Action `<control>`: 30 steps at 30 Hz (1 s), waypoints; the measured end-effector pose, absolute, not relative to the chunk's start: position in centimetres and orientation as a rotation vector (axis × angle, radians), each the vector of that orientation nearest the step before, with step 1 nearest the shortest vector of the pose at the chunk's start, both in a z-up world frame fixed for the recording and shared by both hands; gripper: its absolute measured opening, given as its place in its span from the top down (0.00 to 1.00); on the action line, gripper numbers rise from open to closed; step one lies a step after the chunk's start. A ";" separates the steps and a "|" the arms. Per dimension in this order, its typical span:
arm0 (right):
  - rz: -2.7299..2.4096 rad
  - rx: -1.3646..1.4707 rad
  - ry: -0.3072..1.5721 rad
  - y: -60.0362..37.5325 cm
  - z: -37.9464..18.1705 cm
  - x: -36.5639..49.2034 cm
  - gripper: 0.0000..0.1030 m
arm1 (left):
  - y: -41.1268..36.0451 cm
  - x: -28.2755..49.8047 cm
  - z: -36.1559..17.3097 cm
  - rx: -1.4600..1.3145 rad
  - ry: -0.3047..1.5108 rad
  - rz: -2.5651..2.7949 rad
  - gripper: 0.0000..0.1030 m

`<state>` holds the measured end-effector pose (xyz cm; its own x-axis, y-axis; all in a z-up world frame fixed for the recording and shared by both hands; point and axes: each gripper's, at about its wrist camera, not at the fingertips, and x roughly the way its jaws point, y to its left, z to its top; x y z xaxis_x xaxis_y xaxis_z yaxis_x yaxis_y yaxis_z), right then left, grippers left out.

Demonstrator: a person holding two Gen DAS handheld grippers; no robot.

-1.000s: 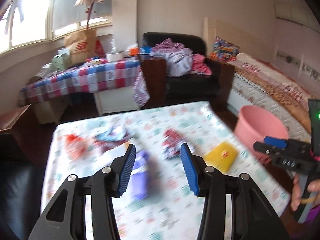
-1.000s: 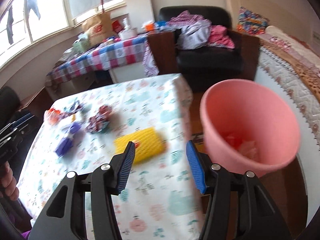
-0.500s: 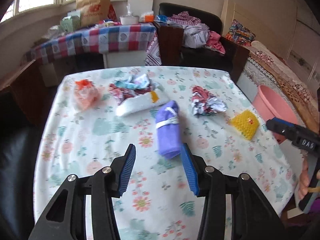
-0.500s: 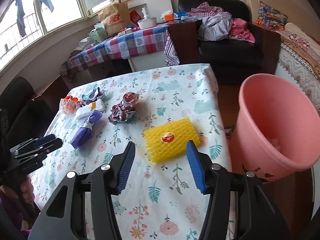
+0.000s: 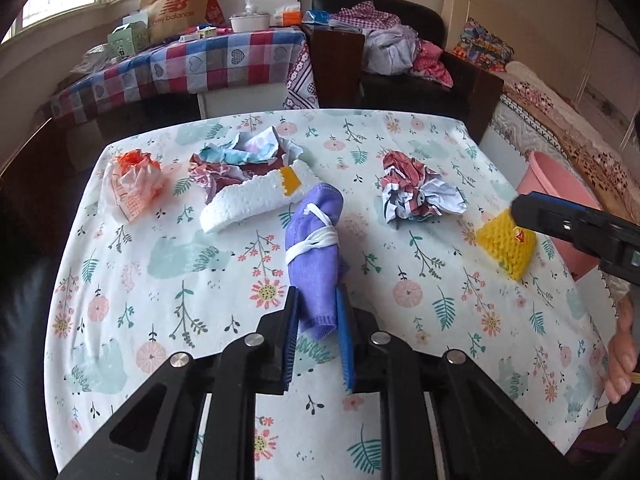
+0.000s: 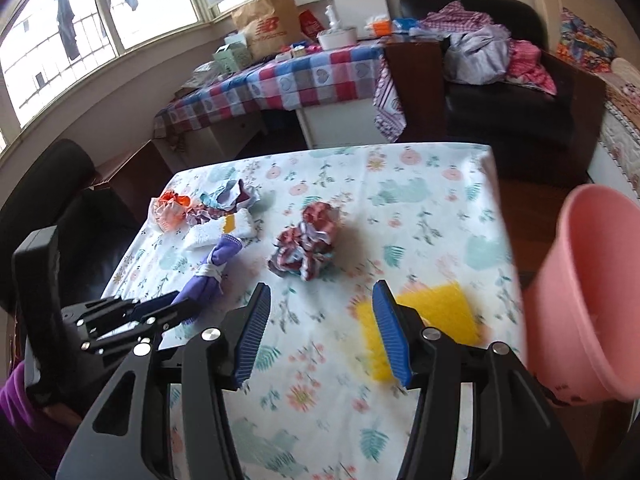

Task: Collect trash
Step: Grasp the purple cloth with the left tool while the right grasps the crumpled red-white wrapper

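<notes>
Our left hand-held gripper (image 5: pixel 318 322) clenches the rolled purple cloth bundle tied with white string (image 5: pixel 316 240); our right hand-held gripper (image 6: pixel 322 330), released, hovers beside the yellow foam net (image 6: pixel 436 312).

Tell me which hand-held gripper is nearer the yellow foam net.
Right. The right hand-held gripper is beside the yellow foam net; the left hand-held gripper is across the table, closed on the purple cloth bundle.

Both wrist views look down close over the floral table (image 5: pixel 168 264), sharing its litter.

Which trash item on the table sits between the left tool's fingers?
The purple rolled mask, tied with white straps; the left tool pinches its near end. The other pieces lie untouched.
</notes>
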<state>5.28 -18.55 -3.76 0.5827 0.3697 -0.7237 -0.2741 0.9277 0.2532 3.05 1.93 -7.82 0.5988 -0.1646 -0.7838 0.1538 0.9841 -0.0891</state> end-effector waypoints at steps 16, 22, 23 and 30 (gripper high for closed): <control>0.321 0.062 0.960 -15.8 -6.8 9.8 0.89 | 4.6 1.3 -6.0 -0.113 0.851 -0.168 0.86; 0.332 0.067 0.914 -16.4 -5.6 7.6 0.93 | 4.3 0.9 -5.1 -0.110 0.824 -0.170 0.86; 0.334 0.064 0.902 -16.5 -5.3 7.2 0.94 | 4.1 0.8 -4.9 -0.109 0.820 -0.169 0.86; 0.330 0.049 0.788 -18.0 -2.0 3.4 0.95 | 2.3 0.5 -3.3 -0.108 0.780 -0.169 0.86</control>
